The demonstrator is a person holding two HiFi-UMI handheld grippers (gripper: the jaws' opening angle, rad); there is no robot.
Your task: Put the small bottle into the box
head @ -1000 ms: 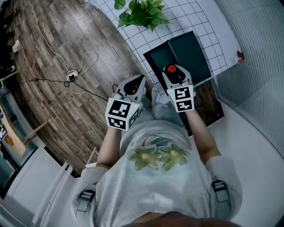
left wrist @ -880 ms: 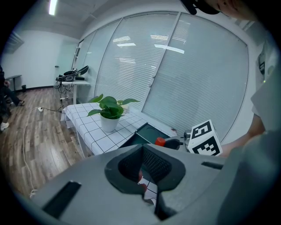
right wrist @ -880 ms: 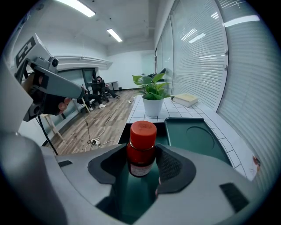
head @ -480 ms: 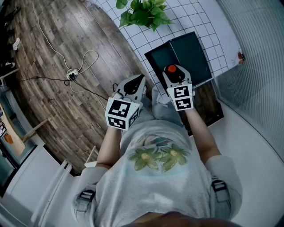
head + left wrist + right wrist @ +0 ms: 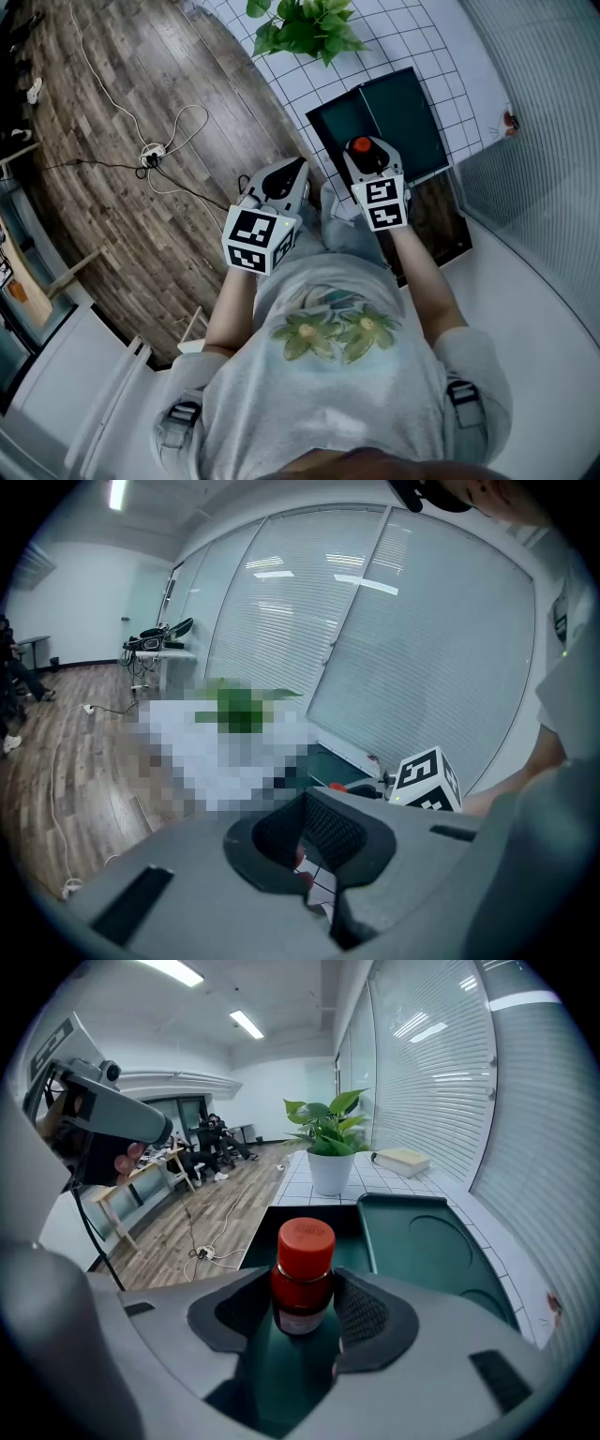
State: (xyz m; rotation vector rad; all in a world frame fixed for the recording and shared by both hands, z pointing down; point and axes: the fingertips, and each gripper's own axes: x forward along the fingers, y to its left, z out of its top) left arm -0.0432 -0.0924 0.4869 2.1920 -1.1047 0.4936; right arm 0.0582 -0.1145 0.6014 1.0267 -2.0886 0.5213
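- The bottle (image 5: 303, 1279) is pinched upright in the right hand-held gripper (image 5: 302, 1321).
- The box (image 5: 427, 1246) lies just ahead of it.
- The left hand-held gripper (image 5: 302, 855) is pressed together, empty.

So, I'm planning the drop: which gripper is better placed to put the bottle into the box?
Right. The right gripper clamps the bottle just over the open box; the left gripper holds nothing and sits farther from it.

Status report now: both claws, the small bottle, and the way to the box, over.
Left claw empty, jaws nearly together. Right claw shut on small bottle, upright, red cap up. Open box just ahead; nothing between.
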